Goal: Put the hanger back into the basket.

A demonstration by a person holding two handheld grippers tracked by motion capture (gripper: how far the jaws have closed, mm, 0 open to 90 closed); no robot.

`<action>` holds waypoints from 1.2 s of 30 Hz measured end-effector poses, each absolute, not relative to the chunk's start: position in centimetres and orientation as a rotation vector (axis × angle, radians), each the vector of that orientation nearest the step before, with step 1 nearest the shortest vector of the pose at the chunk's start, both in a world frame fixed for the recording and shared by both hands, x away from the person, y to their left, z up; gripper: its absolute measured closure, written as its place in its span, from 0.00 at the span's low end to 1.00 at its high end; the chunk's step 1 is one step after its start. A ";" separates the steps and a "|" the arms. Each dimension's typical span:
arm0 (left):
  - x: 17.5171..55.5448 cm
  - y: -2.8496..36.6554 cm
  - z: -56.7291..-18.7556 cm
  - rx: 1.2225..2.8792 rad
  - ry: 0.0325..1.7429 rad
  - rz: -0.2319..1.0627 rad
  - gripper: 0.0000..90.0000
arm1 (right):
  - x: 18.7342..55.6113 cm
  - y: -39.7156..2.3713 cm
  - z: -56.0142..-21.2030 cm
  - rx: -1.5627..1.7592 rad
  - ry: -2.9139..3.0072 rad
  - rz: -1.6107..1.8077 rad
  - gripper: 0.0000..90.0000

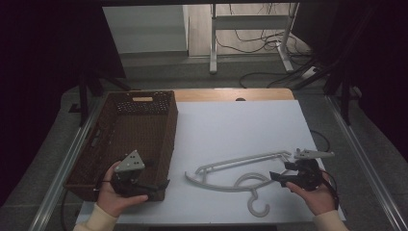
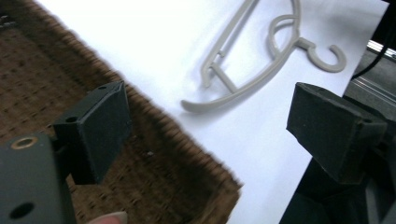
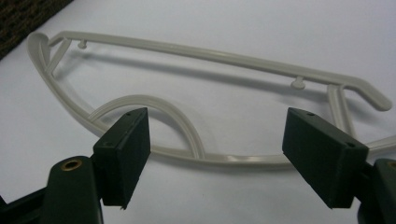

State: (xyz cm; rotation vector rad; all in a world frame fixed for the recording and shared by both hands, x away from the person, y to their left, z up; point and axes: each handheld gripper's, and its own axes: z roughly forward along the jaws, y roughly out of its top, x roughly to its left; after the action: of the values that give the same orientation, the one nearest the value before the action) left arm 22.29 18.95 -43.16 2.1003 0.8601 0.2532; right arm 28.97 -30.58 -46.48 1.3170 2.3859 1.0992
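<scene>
Basket point(image 1: 126, 139): brown wicker, at the left of the white surface point(image 1: 240, 130), its long side running away from the person. Nothing shows inside it.
Left claw point(image 1: 161, 184): hangs over the basket's near right corner, jaws wide apart with nothing between them. In the left gripper view the left claw point(image 2: 210, 128) looks past the wicker rim toward the hanger.
Hanger point(image 1: 235, 174): pale grey plastic, lying flat on the surface between basket and right hand, hook point(image 1: 257, 204) pointing toward the person. Nothing touches it.
Right claw point(image 1: 278, 178): just beside the hanger's right end, pointing left at it, jaws spread wide and holding nothing. In the right gripper view the right claw point(image 3: 217, 154) frames the hanger's curved lower bar point(image 3: 177, 151), which lies beyond the pads, not between them.
Step, as I judge it: the hanger lies free, probably bound for the basket.
Risk, grip: the bars are thin and flat on the surface; pads closing too high would slide over and miss.
Risk, tilt: held by one end, the long hanger could swing down and twist out.
Risk, basket: the far tip or hook could catch on the wicker rim, or strike the left claw at that corner.
</scene>
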 end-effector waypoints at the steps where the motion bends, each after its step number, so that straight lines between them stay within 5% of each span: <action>1: 22.3 18.6 -43.1 2.105 0.852 0.244 0.15 | 29.0 -30.7 -46.4 1.314 2.383 1.113 0.27; 36: 25.9 6.0 -44.8 2.363 0.505 0.084 0.23 | 29.6 -31.6 -46.5 1.300 2.385 1.115 0.28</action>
State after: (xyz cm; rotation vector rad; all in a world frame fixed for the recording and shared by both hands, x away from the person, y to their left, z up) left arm 25.91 6.02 -44.79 2.3633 0.5052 0.0841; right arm 29.62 -31.61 -46.54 1.3004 2.3854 1.1153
